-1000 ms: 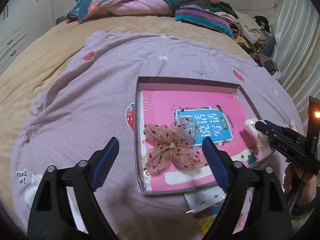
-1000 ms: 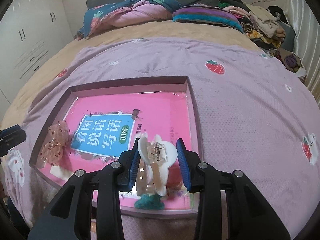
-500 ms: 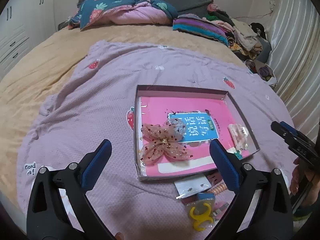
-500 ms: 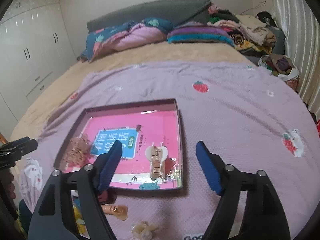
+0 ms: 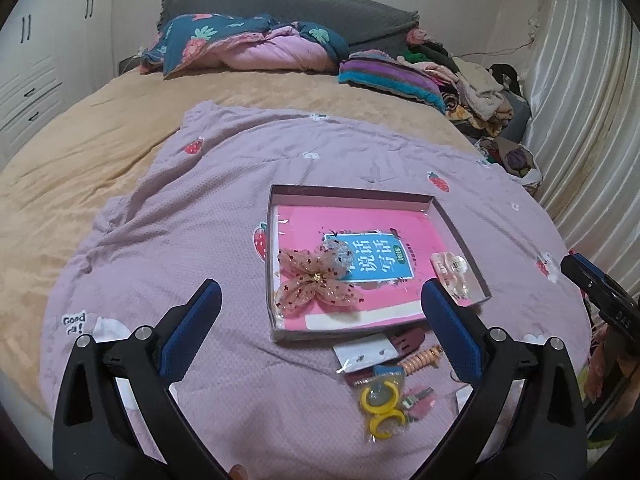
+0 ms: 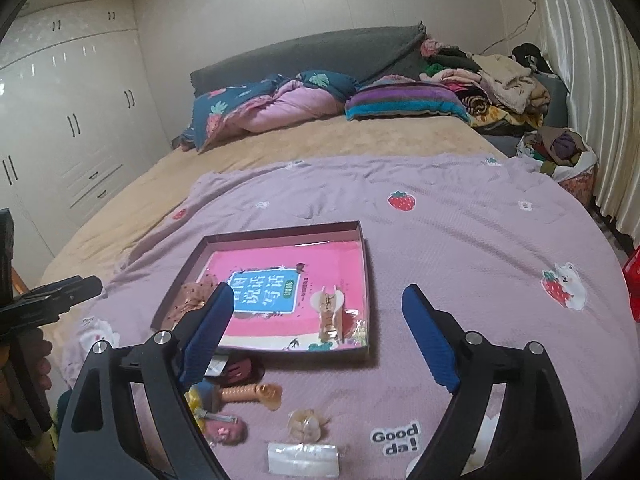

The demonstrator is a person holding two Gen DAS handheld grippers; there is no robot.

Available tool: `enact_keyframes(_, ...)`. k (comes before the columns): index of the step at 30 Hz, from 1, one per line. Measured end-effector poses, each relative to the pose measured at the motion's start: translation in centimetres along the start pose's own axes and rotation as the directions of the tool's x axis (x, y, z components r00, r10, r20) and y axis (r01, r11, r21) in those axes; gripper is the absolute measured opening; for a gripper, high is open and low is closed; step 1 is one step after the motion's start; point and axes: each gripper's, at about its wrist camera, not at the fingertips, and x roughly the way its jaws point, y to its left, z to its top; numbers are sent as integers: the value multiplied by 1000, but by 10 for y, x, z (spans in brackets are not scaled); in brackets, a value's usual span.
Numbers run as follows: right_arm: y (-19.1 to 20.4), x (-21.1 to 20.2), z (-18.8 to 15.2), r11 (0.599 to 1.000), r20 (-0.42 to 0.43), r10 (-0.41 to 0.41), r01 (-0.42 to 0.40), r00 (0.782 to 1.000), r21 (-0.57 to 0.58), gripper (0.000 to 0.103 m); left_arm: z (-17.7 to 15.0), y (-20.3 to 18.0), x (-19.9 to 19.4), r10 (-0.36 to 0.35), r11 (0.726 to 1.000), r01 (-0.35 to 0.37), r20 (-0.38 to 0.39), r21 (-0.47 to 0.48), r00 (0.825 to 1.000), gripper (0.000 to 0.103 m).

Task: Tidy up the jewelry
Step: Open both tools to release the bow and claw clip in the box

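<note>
Both grippers, left (image 5: 320, 312) and right (image 6: 318, 308), have just opened wide and hold nothing. A bow (image 5: 314, 282) and clip (image 6: 330, 314) lie in the tray (image 5: 352, 193).

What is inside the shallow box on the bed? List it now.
The box holds a pink booklet, with a sheer bow and a pale claw clip on it. Anything beneath the booklet is hidden.
</note>
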Motion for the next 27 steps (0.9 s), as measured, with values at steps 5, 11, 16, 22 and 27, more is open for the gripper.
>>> enact_keyframes(5,6,-17,-14,1000,7,9,-9,1000,-10,85,-11,-4,-10,-8,1000,8,7,4,1000,93)
enact_keyframes(11,15,-28,-30,999,-2,25,-25,1000,-34,85,-23,-6,-18,-12,1000,12,9,10,1000,93)
enact_keyframes(16,21,-33,-42,998,-17,39,-39,999,-51,85,-32,-9,-23,-10,1000,10,8,19,1000,93)
enact_keyframes(22,27,-39,-57,996,-38,50,-53,998,-73,85,-48,-13,-26,-14,999,14,-6,29,1000,93)
enact_keyframes(27,31,-42,-68,994,-60,56,-61,997,-94,85,-57,-15,-26,-16,999,17,-21,37,1000,93)
